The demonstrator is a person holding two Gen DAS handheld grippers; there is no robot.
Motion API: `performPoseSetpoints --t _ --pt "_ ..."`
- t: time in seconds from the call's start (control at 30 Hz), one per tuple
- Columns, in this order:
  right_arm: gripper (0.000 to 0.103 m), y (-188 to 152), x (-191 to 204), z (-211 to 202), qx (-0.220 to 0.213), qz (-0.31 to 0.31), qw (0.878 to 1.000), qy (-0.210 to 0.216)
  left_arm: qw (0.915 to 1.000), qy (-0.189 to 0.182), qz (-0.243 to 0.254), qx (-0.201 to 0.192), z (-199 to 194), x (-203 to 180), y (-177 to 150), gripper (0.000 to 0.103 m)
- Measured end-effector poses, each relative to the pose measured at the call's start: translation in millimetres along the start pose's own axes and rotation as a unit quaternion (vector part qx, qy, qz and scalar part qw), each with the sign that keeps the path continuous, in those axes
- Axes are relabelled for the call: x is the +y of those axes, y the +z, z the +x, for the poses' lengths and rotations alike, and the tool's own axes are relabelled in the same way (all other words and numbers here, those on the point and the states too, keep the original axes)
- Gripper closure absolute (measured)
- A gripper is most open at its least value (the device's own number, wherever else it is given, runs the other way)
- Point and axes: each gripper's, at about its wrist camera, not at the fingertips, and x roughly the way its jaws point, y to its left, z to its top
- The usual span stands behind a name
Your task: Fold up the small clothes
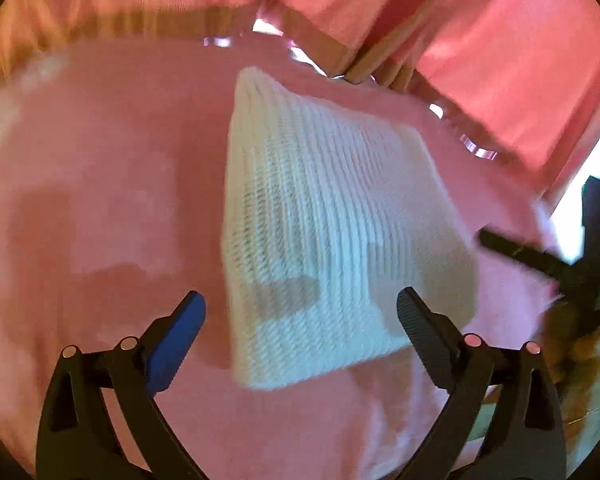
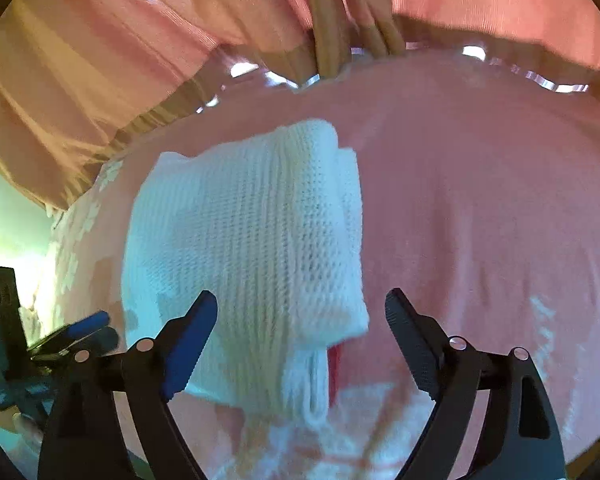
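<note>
The left gripper (image 1: 301, 312), black-framed with one blue pad and one black ribbed pad, points steeply downward with its jaws spread wide, pads pressing on nothing. The right gripper (image 2: 301, 312), built alike, tilts down the same way, jaws wide apart and empty

- The pink cloth (image 1: 100, 200) lies bare from 7 to 11 o'clock of the white knit (image 1: 320, 208); a gripper fits there.
- At 12 o'clock, wooden bars (image 1: 312, 40) and curtain (image 1: 500, 60) block the way.
</note>
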Motion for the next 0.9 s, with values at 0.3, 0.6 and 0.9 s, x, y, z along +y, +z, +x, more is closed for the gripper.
performPoseSetpoints --t 0.3,0.6,0.9 --pt "0.019 -8 -38 60 0.078 0.073 0.992 0.073 0.9942 -0.042 -0.091 0.039 58 42 28 0.005" --pt "0.032 -7 -23 76 0.072 0.068 0.991 0.089 0.9961 -0.052 -0.057 0.041 78 22 35 0.008" --pt "0.064 6 31 17 -0.004 0.028 0.998 0.048 0.9970 -0.061 -0.026 0.041 40 -2 60 0.055"
